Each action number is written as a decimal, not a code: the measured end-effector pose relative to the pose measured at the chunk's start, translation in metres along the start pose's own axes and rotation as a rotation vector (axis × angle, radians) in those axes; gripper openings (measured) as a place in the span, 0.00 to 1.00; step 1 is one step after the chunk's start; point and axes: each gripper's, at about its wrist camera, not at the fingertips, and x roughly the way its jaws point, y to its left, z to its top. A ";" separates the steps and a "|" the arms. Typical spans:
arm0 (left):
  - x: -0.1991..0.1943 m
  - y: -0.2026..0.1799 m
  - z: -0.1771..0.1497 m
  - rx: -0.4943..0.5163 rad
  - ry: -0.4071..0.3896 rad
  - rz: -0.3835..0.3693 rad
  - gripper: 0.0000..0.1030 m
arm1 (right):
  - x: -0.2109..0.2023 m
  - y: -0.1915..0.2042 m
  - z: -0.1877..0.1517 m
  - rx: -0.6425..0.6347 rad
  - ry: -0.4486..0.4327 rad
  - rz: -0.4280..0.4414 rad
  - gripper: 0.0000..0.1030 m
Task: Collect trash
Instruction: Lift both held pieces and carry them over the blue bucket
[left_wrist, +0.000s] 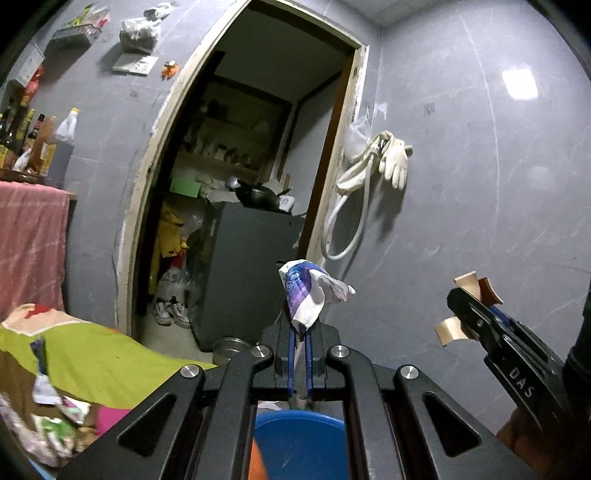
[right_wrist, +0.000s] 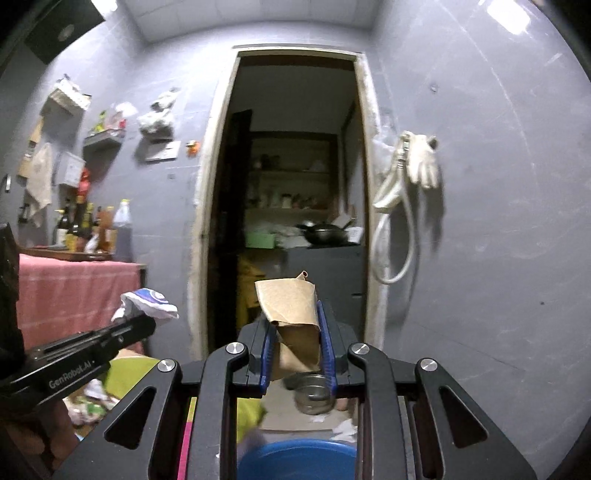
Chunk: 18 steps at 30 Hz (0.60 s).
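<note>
Left wrist view: both tools carry trash, held level before a doorway.

Nearest, at 6 o'clock, a blue basin (left_wrist: 299, 443) sits below the left tool (left_wrist: 300, 332), whose jaws are clamped together on a crumpled white-and-purple wrapper (left_wrist: 304, 291). At 3 o'clock the right tool (right_wrist: 295, 347) grips a folded brown cardboard piece (right_wrist: 291, 314) between its blue pads. At 9 o'clock lies a green cloth (left_wrist: 92, 354) with paper scraps (left_wrist: 55, 417). Farther, at 12 o'clock, the doorway (left_wrist: 258, 166); a white glove (left_wrist: 395, 162) hangs at 2 o'clock.
</note>
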 end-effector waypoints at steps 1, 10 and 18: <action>0.010 -0.002 -0.004 0.006 0.010 0.004 0.02 | 0.003 -0.006 -0.006 0.004 0.004 -0.011 0.20; 0.090 -0.004 -0.059 0.009 0.231 0.007 0.02 | 0.042 -0.047 -0.076 0.079 0.162 -0.063 0.20; 0.135 0.005 -0.100 -0.003 0.448 0.010 0.04 | 0.069 -0.065 -0.130 0.167 0.334 -0.062 0.22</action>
